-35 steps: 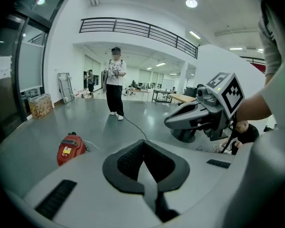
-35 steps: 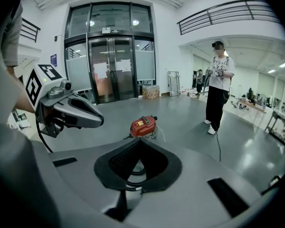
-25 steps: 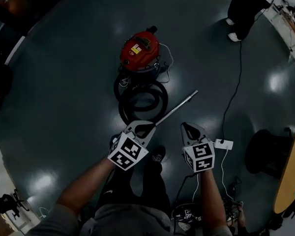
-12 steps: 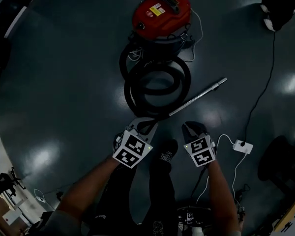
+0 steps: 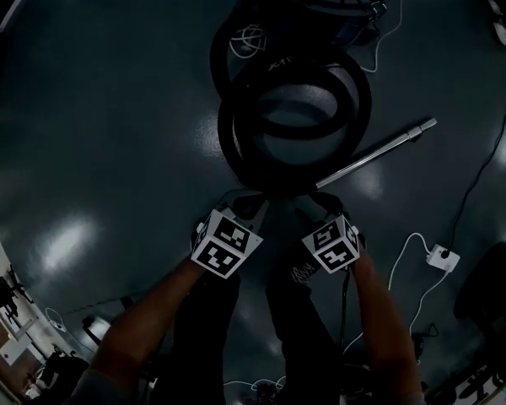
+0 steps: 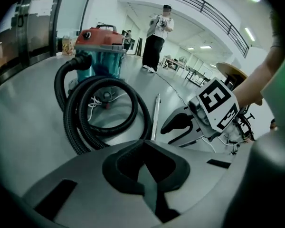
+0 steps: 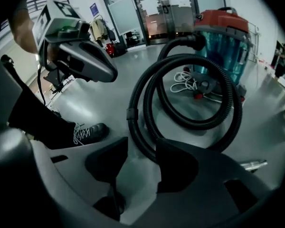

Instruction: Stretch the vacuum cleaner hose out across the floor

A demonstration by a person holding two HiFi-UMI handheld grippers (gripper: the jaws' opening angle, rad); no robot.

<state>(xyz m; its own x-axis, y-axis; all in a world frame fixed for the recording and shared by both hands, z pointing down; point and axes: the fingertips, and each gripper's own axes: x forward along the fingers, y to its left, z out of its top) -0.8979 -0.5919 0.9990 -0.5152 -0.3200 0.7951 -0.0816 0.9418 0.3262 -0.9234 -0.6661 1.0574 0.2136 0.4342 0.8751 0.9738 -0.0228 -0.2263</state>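
Vacuum cleaner hose [image 6: 78,125]: black, ribbed, coiled in overlapping loops on the floor, one end joined to red-lidded teal vacuum cleaner [image 6: 102,56]; metal wand [image 5: 377,153] lying flat alongside

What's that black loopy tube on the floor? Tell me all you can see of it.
It is a black ribbed hose, flexible plastic by the look, lying coiled in about two overlapping loops on the shiny grey floor. One end rises into the red-topped, teal vacuum cleaner. A smooth cuff sits on the near loop. A metal wand lies beside it. Nothing grips it.
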